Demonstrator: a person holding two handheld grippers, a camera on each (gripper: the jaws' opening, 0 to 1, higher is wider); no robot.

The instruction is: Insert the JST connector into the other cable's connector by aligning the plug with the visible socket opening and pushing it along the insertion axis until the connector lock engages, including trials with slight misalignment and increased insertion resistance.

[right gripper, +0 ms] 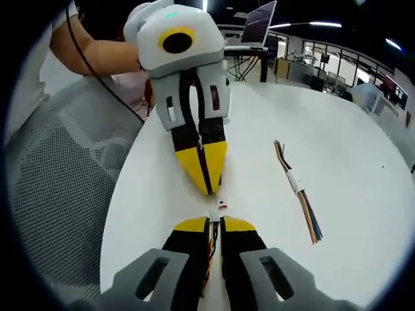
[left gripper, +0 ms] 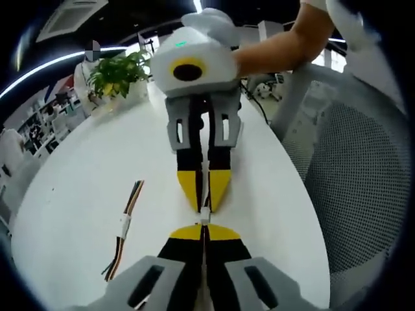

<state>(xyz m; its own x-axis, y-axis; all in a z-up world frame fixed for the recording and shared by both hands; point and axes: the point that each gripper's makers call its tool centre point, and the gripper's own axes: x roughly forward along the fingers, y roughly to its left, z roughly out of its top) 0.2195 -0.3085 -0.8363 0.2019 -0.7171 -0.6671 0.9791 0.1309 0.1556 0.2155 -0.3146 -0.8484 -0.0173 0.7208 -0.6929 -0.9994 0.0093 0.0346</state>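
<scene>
JST connector point(right gripper: 214, 210) sat pinched between both tools, left tool point(left gripper: 204, 228) and right tool point(right gripper: 216, 223) tip to tip above the table point(right gripper: 343, 155); mating underway, next a straight axial push.

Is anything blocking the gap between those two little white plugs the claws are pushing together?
Nothing visible. In the right gripper view the two white connectors meet tip to tip between the right claw and left claw.

Each gripper had a white rounded body with a yellow ring and a small green light, grey frames, and black jaws with yellow tips: left gripper point(left gripper: 204, 228), right gripper point(right gripper: 216, 223).
</scene>
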